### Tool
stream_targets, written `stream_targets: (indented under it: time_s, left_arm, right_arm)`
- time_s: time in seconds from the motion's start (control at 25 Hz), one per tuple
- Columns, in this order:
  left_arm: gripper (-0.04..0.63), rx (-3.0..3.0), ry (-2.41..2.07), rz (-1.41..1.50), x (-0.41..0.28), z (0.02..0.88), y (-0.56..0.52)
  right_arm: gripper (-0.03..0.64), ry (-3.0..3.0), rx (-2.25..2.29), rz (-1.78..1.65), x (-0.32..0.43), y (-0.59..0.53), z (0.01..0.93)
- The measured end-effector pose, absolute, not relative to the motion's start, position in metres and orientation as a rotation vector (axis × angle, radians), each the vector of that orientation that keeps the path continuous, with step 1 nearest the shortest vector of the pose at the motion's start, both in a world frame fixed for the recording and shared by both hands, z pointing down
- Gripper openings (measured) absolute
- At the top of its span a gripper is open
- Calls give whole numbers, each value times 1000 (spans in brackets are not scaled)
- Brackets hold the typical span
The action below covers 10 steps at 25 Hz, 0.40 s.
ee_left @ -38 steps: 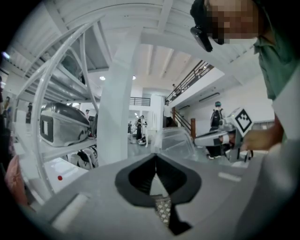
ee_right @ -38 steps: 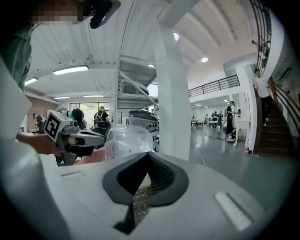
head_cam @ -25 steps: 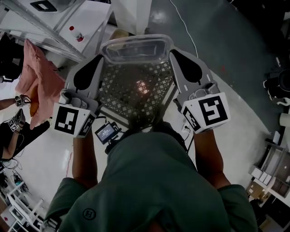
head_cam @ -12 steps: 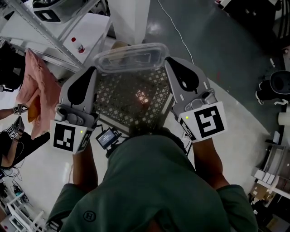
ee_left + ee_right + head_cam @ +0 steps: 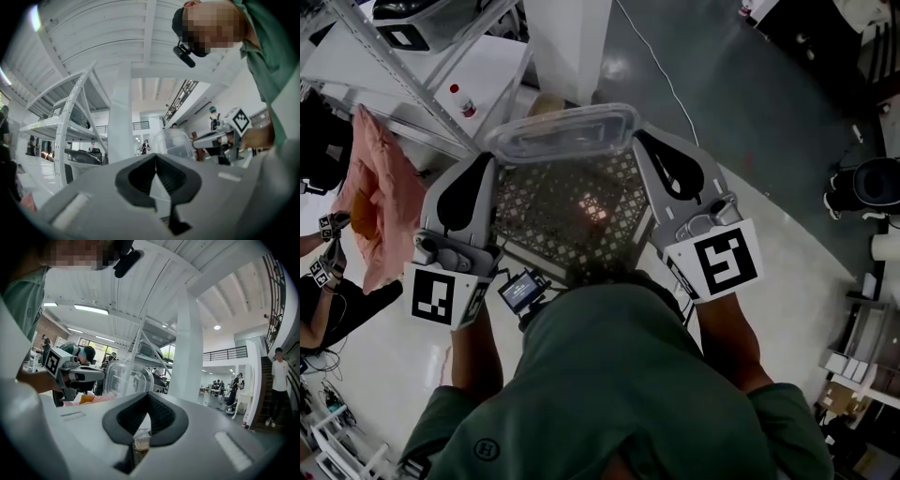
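A pink cloth (image 5: 380, 202) hangs off the white metal rack (image 5: 403, 89) at the left, and a small red-capped bottle (image 5: 461, 101) stands on the white shelf board (image 5: 492, 70) just beside the rack's upright. A white column (image 5: 567, 42) rises ahead from the grey floor (image 5: 750, 122), with a thin white cable (image 5: 661, 70) trailing over the floor to its right. In the right gripper view a staircase (image 5: 269, 394) climbs at far right with a person (image 5: 280, 373) on it, and a railed balcony (image 5: 225, 353) runs behind the column.
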<state>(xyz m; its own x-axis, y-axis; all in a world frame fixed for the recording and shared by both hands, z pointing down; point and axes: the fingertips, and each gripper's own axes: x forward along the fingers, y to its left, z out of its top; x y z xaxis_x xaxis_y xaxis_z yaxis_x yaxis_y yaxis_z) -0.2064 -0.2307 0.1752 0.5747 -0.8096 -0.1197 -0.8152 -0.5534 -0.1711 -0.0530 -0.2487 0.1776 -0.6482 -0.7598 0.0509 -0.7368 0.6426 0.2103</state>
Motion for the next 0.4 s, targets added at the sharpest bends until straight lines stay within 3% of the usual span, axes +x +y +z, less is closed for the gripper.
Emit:
stream_targets:
  time_s: [0.4]
  left_arm:
    - [0,-2601,1342,126,-210,176,-241]
  right_arm:
    - [3,-2709,1233,-233,-60,-259,192]
